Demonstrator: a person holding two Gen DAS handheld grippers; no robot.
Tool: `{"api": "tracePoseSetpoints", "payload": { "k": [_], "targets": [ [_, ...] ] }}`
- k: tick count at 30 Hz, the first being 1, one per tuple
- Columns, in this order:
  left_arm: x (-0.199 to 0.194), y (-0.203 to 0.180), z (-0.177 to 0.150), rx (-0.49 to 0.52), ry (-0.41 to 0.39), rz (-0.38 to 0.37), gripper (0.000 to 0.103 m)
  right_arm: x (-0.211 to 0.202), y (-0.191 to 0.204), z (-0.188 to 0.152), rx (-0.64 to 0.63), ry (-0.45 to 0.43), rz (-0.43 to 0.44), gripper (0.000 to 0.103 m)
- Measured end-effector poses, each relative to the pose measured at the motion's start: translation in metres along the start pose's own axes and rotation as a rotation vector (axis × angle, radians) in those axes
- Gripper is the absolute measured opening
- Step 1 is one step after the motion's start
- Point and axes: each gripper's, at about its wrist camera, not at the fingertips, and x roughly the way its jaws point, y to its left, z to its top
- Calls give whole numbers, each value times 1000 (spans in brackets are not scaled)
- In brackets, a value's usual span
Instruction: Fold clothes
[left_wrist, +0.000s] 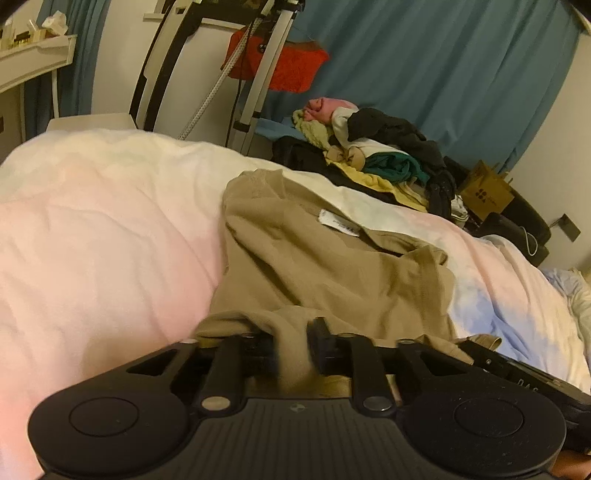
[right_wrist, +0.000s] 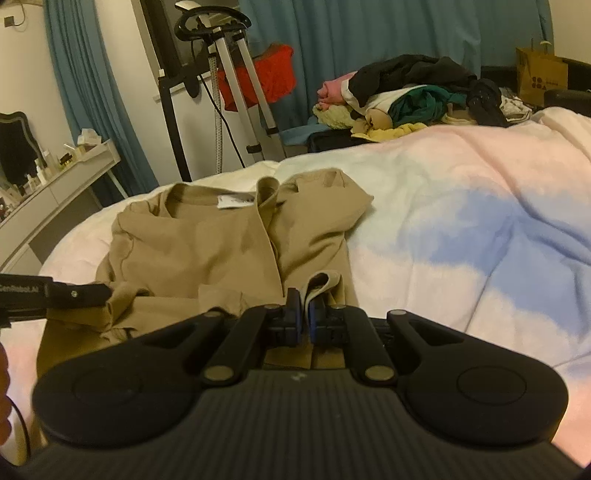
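**Both grippers hold the hem of a tan shirt on the bed**

The tan shirt (right_wrist: 207, 251) lies spread on the pale pink-and-blue duvet (right_wrist: 461, 229) of the bed, collar and white label (right_wrist: 234, 201) toward the far edge, hem toward the near edge where the person stands. This layout suits a fold made from the bottom up: the hem is the free end, and the neckline marks where it should land.

The right gripper (right_wrist: 303, 319) is clenched on a bunched loop of the hem (right_wrist: 320, 282), its jaws nearly together with fabric pinched between them. The left gripper (left_wrist: 280, 339) also has tan cloth draped between its jaws at the other end of the hem; in the right wrist view its fingers (right_wrist: 81, 295) reach into the fabric from the left side. It appears to be grasping the cloth, though blur hides how tight the grip is.

Holding two points of the hem probably keeps the edge straight when lifted. One sleeve (right_wrist: 332, 195) is already turned in across the body, which leaves a ridge down the middle.

A heap of unfolded clothes (right_wrist: 406, 96) waits at the far corner of the bed, well apart from the shirt.
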Motion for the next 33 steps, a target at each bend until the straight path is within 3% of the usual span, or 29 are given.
{"api": "tracePoseSetpoints", "payload": {
  "k": [1, 2, 5, 7, 8, 9, 15, 21, 29, 33],
  "targets": [
    [-8, -5, 0, 15, -9, 14, 58, -6, 2, 2, 0, -5, 4, 10],
    [-17, -11, -2, 37, -26, 26, 66, -12, 4, 5, 0, -10, 9, 10],
    [-55, -29, -10, 112, -80, 22, 81, -41, 12, 12, -7, -21, 31, 15],
    [-81, -39, -18, 146, -116, 25, 83, -65, 18, 12, -16, -47, 46, 49],
    [-95, -44, -24, 162, -131, 23, 84, -80, 22, 10, -23, -69, 53, 76],
    [-109, -49, -30, 176, -145, 22, 84, -94, 25, 7, -30, -92, 59, 88],
    [-177, -67, -76, 229, -238, 47, 91, -170, 42, -14, -71, -188, 81, 85],
    [-208, -56, -119, 207, -284, 42, 93, -211, 43, -50, -34, -229, 103, 85],
    [-202, -46, -136, 182, -234, 38, 93, -213, 49, -62, -55, -238, 77, 85],
    [-181, -30, -138, 56, -110, -31, 93, -205, 50, -64, -53, -220, 55, 85]
  ]
}}
